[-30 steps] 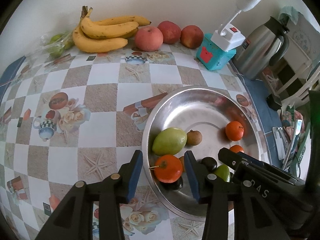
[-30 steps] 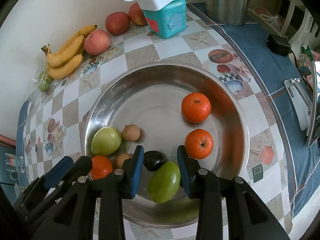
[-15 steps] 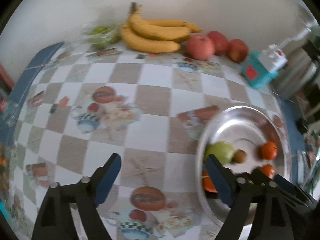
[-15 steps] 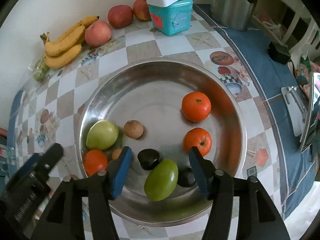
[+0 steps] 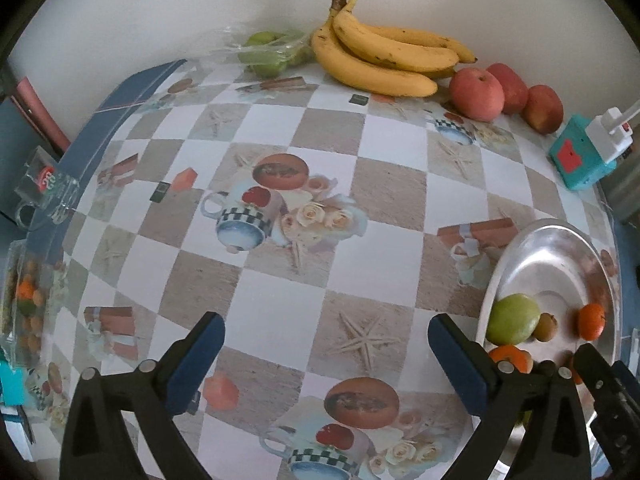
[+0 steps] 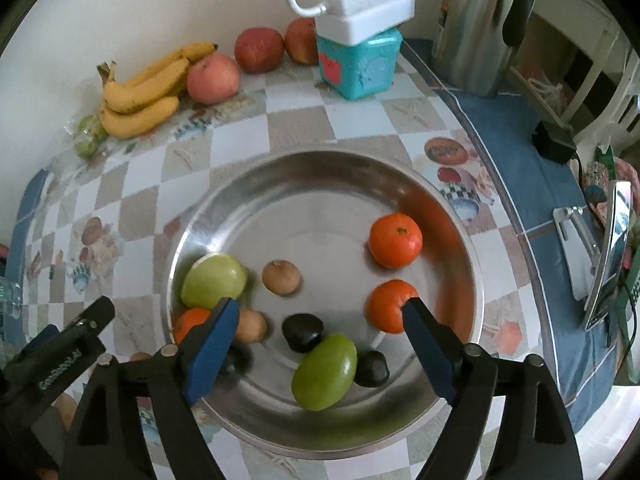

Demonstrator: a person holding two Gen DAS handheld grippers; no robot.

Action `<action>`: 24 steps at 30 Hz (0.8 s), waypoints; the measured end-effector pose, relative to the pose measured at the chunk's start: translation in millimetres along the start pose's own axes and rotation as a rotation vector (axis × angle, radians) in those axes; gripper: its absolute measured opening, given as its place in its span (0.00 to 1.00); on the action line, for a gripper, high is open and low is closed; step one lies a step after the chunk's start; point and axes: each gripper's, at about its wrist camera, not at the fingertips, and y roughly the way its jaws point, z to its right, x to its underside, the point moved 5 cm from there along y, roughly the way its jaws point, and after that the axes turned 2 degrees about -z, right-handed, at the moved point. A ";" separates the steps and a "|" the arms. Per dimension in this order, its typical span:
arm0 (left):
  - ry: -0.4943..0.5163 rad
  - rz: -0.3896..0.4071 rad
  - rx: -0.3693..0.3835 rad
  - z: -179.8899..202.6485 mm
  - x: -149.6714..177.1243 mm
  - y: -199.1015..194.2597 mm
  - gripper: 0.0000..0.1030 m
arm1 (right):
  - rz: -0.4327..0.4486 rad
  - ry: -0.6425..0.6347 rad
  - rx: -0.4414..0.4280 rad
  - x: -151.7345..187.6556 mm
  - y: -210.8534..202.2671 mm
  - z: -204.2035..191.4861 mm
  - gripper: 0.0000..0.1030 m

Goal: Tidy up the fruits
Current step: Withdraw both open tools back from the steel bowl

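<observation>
While the left gripper hangs with its jaws spread wide over bare checkered table, gripping nothing, the right gripper hovers over the near side of the steel bowl, jaws likewise wide apart and empty. Between its blue pads lie a green fruit and two dark fruits, close together. One orange sits just beside the right pad; another orange lies farther in. At the bowl's left side a pale green fruit, a brown fruit and a third orange crowd behind the left pad. Along the table's far edge by the wall sit bananas, three apples and bagged green fruit. A teal box carrying a white power strip stands near the far right corner beside a steel flask.
</observation>
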 end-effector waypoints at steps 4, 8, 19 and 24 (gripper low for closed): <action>0.001 0.015 -0.008 -3.4 -1.7 -1.9 1.00 | 0.013 -0.011 -0.002 -0.4 -2.1 -4.7 0.82; 0.021 0.036 -0.026 -4.5 -4.0 -3.8 1.00 | 0.017 -0.033 -0.009 1.6 -2.7 -12.4 0.82; 0.043 0.099 -0.193 -18.3 -10.8 -1.7 1.00 | 0.058 -0.044 -0.073 -0.8 1.8 -29.9 0.82; 0.034 0.109 -0.230 -28.8 -9.8 -1.6 1.00 | 0.087 -0.065 -0.075 0.1 2.9 -40.5 0.82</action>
